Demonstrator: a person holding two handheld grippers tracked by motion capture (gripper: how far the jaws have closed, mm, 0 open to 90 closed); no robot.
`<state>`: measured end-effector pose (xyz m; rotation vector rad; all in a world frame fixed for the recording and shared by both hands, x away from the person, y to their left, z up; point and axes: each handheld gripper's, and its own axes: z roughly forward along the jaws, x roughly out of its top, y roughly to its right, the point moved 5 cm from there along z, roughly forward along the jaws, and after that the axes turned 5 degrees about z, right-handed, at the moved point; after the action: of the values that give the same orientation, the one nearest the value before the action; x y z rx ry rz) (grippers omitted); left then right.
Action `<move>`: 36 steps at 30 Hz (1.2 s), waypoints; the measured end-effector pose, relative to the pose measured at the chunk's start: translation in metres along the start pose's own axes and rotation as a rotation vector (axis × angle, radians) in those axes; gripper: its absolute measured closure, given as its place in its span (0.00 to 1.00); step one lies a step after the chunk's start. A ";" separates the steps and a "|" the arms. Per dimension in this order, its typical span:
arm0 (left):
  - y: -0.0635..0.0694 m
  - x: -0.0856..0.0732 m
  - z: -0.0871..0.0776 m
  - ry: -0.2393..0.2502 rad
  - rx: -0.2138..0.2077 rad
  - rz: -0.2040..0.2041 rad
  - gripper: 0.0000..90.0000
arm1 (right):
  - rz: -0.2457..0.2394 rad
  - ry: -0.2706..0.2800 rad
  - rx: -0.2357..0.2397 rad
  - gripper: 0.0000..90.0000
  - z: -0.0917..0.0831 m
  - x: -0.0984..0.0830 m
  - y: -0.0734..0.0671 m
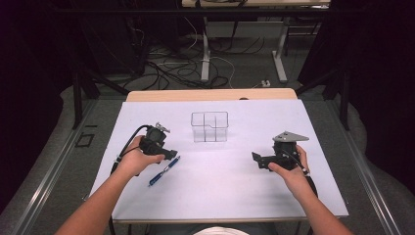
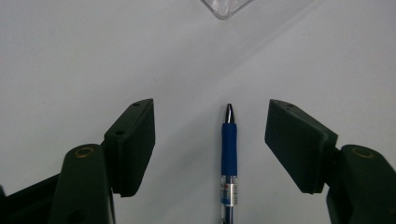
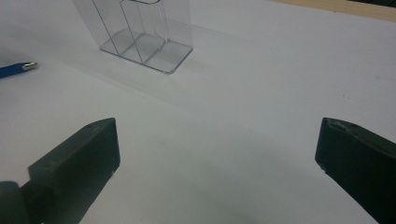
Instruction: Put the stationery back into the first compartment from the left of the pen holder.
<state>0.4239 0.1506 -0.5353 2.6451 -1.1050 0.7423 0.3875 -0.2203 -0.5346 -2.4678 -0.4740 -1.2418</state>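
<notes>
With our left gripper (image 2: pixel 210 140) spread astride the blue pen (image 2: pixel 229 154) lying flat on the white worktop (image 1: pixel 220 171), untouched, an off-centre pinch could roll it away.

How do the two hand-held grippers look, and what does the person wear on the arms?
Both the left gripper and the right gripper are black, with two blocky, flat-faced fingers set on rounded arms that carry brass-coloured pivot rings. A black cable trails from the left one. The right one bears a grey three-cornered plate on top. The forearms are bare, with no sleeves in the high view.
</notes>
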 end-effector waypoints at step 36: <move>0.008 -0.007 0.030 -0.204 -0.109 0.005 0.73 | -0.015 -0.022 0.014 0.00 0.003 -0.003 -0.001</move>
<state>0.4253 0.1390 -0.5647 2.6714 -1.1652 0.4061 0.3874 -0.2186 -0.5388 -2.4729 -0.5065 -1.2136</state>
